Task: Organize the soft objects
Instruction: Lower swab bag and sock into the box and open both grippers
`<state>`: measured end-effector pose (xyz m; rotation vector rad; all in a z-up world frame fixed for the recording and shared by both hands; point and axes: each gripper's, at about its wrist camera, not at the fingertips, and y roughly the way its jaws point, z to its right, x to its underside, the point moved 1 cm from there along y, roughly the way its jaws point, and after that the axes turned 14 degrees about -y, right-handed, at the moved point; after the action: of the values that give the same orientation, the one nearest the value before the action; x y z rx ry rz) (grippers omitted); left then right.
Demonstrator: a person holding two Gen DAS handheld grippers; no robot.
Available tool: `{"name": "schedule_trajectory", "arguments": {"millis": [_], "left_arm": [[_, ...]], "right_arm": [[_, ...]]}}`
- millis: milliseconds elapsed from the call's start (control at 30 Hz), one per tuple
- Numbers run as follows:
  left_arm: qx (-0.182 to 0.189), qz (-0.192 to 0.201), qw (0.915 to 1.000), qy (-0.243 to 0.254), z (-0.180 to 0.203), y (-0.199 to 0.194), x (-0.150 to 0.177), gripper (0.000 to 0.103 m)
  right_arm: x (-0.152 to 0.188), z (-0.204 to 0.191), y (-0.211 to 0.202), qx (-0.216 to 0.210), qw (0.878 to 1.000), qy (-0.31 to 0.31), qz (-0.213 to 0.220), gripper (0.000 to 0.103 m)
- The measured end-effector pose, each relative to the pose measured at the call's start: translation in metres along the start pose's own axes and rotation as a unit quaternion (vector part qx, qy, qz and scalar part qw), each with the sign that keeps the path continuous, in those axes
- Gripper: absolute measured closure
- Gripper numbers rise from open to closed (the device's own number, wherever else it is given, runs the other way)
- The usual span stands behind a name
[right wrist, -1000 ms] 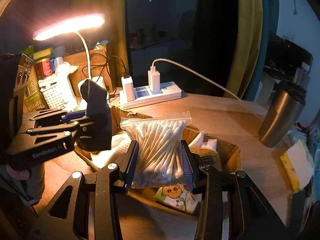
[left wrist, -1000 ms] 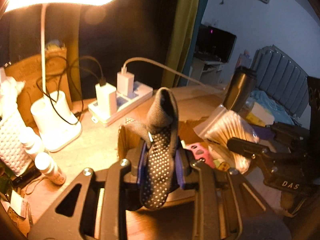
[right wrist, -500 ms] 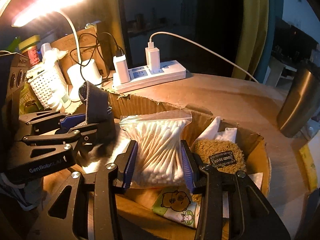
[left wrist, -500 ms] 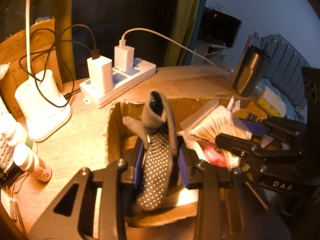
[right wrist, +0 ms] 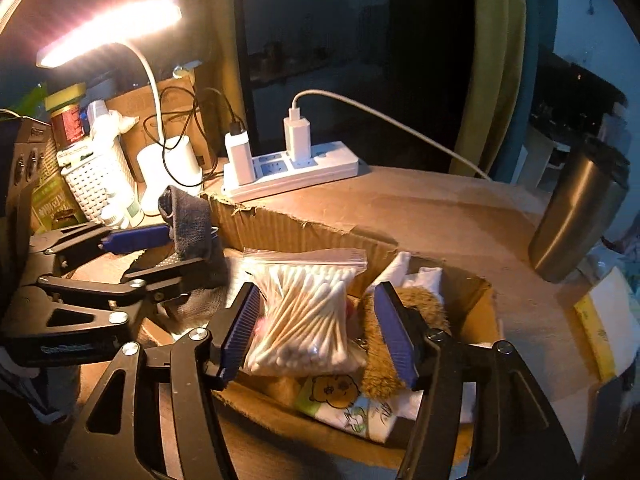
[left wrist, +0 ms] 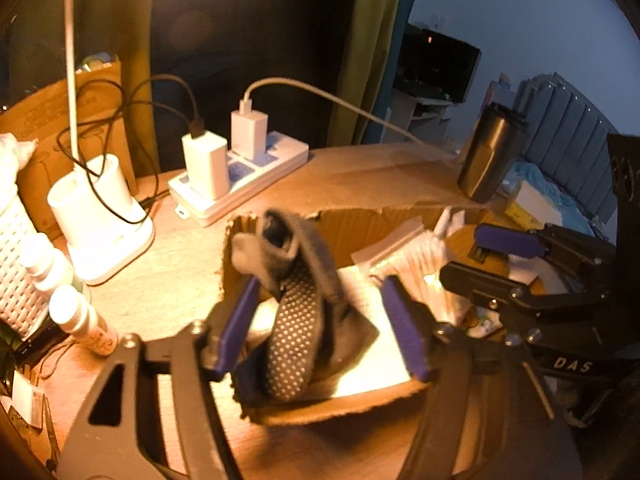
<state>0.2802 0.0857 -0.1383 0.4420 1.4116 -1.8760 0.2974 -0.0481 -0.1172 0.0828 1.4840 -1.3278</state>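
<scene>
A grey sock with white grip dots [left wrist: 298, 312] lies slumped in the left end of an open cardboard box [left wrist: 344, 224]. My left gripper [left wrist: 320, 328] is open, its jaws spread on either side of the sock. The sock's cuff also shows in the right wrist view [right wrist: 188, 224]. A clear zip bag of cotton swabs [right wrist: 304, 312] rests in the box between the spread jaws of my open right gripper [right wrist: 316, 328]. A brown plush item [right wrist: 416, 304], white cloths [right wrist: 424, 276] and a bear-print packet [right wrist: 340, 392] lie in the box too.
A white power strip with chargers [left wrist: 240, 172], a white lamp base [left wrist: 100, 224], small bottles [left wrist: 80, 320] and a white woven basket [left wrist: 16, 264] stand left of the box. A dark steel tumbler [right wrist: 576, 216] stands at the right on the table.
Both grippers came down over the box and opened. The sock dropped from my left gripper into the box. The swab bag left my right gripper's grip and rests in the box.
</scene>
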Motion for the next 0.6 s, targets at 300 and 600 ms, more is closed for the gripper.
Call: {"name": "schedule_trajectory", "arguments": {"millis": [300, 600], "left_arm": [[0.008, 0.033, 0.9994, -0.001, 0.011, -0.038, 0.003, 0.035], [0.017, 0.063, 0.9979, 0.007, 0.024, -0.077, 0.011, 0.034]], "right_arm": [[0.005, -0.001, -0.037, 0.02, 1.0, 0.001, 0.02, 0.04], [0.011, -0.008, -0.075, 0.038, 0.999, 0.001, 0.039, 0.04]]}}
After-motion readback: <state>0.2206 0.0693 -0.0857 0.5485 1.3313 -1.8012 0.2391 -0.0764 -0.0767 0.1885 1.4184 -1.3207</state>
